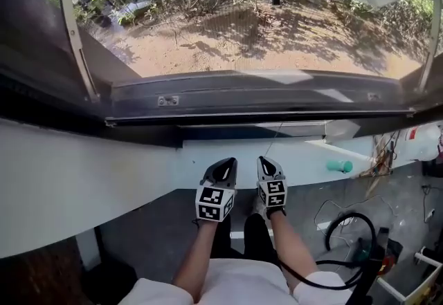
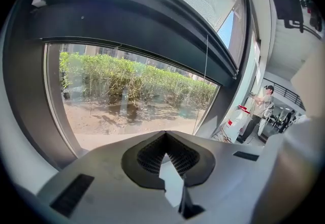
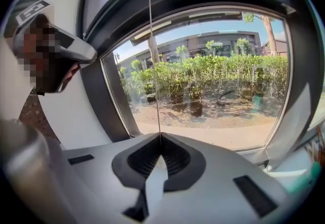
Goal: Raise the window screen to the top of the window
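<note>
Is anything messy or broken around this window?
Nothing looks broken, but the floor at the right is messy. A tangle of wires bunches up near the wall, and a loose white cable straggles across the floor beside a black hose loop.

White ledge (image 1: pixel 83 186) w/ teal obj (image 1: pixel 339 166); grey floor (image 1: pixel 159 227), black cable (image 1: pixel 351 214).
</note>
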`<state>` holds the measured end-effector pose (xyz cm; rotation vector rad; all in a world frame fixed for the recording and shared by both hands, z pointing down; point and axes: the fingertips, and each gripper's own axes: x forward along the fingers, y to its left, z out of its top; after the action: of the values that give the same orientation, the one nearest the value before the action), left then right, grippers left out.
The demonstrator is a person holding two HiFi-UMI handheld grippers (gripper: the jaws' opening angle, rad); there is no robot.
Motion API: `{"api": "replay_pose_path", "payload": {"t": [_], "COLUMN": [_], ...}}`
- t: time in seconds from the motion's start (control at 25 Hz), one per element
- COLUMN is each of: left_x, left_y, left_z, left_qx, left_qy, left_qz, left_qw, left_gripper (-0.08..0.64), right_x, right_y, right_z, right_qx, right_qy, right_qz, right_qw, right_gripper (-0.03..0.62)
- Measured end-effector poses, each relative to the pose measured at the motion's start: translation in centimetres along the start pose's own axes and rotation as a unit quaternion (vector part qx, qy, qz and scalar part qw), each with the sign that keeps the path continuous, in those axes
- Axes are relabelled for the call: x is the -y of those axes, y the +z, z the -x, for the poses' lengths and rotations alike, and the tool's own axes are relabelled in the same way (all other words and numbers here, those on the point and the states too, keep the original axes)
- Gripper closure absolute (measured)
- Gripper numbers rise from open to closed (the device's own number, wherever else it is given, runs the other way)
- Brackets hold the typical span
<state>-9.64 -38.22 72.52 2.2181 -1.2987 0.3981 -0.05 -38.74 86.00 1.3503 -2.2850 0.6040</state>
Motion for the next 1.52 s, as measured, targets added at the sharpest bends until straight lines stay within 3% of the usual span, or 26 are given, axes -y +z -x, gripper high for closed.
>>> {"api": "replay_pose_path", "payload": {"t": [0.28,0.56,0.72,1.0,1.28,1.52], "left_x": [1.5,4.1,5.4,6.8,8.2,8.6], "left_y": [1.5,3.7,5.1,5.6,6.2,8.1], "left_z": [0.1,1.3,2.1,4.1,6.5,7.2], "left_qx": [0.013,0.032,0.043,0.059,0.080,0.106], "left_qy": [-0.011,-0.033,-0.052,-0.056,-0.076,-0.072], "left_qz": [-0.006,-0.018,-0.036,-0.035,-0.016,-0.031], "left_qw": [0.9998,0.9988,0.9970,0.9961,0.9938,0.9913], "left_gripper": [0.560,0.560,0.560,0.560,0.560,0.560], "right_x": [-0.1,-0.8,-1.2,-2.2,-2.1,-4.1], "right_y": [3.6,4.8,5.3,9.9,12.3,15.8], "right_z": [2.9,4.2,6.2,10.3,13.1,14.2], "right_qx": [0.053,0.049,0.068,0.124,0.158,0.203], "right_qy": [-0.003,0.017,0.024,0.053,0.040,0.055], "right_qz": [0.016,-0.002,-0.037,0.023,0.035,0.051], "right_qw": [0.998,0.999,0.997,0.991,0.986,0.976], "right_gripper": [0.600,0.600,0.600,0.600,0.600,0.600]}}
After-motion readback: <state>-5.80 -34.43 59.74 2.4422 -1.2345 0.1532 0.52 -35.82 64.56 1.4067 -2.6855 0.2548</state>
